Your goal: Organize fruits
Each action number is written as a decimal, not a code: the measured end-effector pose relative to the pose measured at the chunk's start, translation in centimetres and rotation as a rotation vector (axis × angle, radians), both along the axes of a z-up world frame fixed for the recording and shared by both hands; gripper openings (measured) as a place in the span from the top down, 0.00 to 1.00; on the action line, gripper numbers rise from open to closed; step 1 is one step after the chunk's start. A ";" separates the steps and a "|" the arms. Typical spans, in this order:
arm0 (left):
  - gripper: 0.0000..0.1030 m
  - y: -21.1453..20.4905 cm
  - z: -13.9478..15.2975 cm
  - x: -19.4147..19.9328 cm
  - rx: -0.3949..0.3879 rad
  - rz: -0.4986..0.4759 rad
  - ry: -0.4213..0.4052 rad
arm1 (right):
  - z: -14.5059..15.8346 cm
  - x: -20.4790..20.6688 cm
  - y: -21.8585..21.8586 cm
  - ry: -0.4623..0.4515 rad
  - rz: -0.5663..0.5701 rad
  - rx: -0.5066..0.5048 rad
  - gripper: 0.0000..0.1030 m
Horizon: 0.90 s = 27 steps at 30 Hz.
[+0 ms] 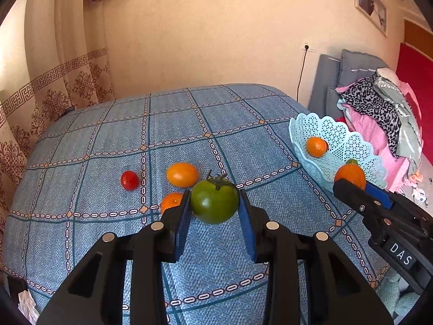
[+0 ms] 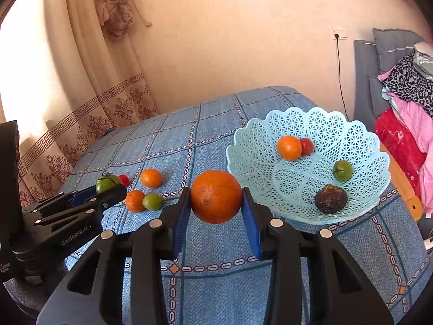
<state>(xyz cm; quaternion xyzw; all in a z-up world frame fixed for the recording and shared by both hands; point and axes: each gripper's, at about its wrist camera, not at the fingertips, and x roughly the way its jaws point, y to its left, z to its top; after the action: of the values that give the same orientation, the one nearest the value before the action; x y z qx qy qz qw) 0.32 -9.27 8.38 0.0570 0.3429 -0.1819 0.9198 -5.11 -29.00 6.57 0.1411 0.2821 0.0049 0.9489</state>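
My left gripper [image 1: 214, 203] is shut on a large green tomato [image 1: 214, 202], held just above the blue checked cloth. My right gripper [image 2: 216, 199] is shut on a big orange [image 2: 216, 196], lifted beside the pale blue lattice basket [image 2: 360, 140]. In the basket lie a small orange [image 2: 289, 148], a red tomato [image 2: 307, 146], a small green tomato [image 2: 342, 170] and a dark brown fruit [image 2: 330, 199]. On the cloth lie an orange [image 1: 182, 174], a red tomato [image 1: 129, 180] and another orange [image 1: 171, 201]; a small green tomato [image 2: 152, 201] shows in the right wrist view.
The table [image 1: 108, 243] has a blue checked cloth and rounded edges. A patterned curtain [image 1: 54, 94] hangs at the left. At the right stands a grey sofa [image 1: 333, 81] piled with clothes [image 1: 379, 113]. A wooden board [image 2: 403, 184] lies behind the basket.
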 end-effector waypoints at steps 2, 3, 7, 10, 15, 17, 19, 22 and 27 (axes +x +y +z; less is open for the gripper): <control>0.67 -0.7 0.3 0.0 -0.003 -0.015 -0.005 | 0.2 -0.3 -0.9 -0.008 -0.025 0.001 0.63; 0.67 -1.0 0.4 0.0 -0.004 -0.023 -0.007 | 0.3 -0.4 -1.3 -0.012 -0.039 0.002 0.63; 0.67 -2.6 1.0 -0.1 -0.009 -0.057 -0.017 | 0.7 -1.1 -3.3 -0.027 -0.096 0.004 0.63; 0.67 -3.7 1.3 -0.1 -0.019 -0.084 -0.016 | 0.8 -1.6 -4.8 -0.036 -0.138 0.008 0.63; 0.67 -5.9 1.9 0.1 -0.044 -0.136 -0.009 | 0.7 -2.1 -7.1 -0.043 -0.201 0.018 0.63; 0.67 -7.0 2.1 0.2 -0.051 -0.157 -0.008 | 0.7 -2.2 -7.8 -0.046 -0.222 0.024 0.63; 0.67 -8.0 2.3 0.3 -0.052 -0.177 -0.014 | 0.8 -2.2 -8.3 -0.049 -0.234 0.026 0.63; 0.67 -9.3 2.6 0.5 -0.059 -0.202 -0.021 | 0.8 -2.3 -8.8 -0.049 -0.251 0.022 0.63; 0.67 -11.1 2.7 0.8 -0.067 -0.231 -0.022 | 0.6 -2.2 -9.9 -0.044 -0.282 0.022 0.63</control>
<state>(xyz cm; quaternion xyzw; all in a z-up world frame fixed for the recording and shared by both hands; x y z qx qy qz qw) 1.10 -20.38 11.12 0.0672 0.3177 -0.2976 0.8978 -7.30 -38.87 7.20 0.1894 0.2384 -0.1224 0.9446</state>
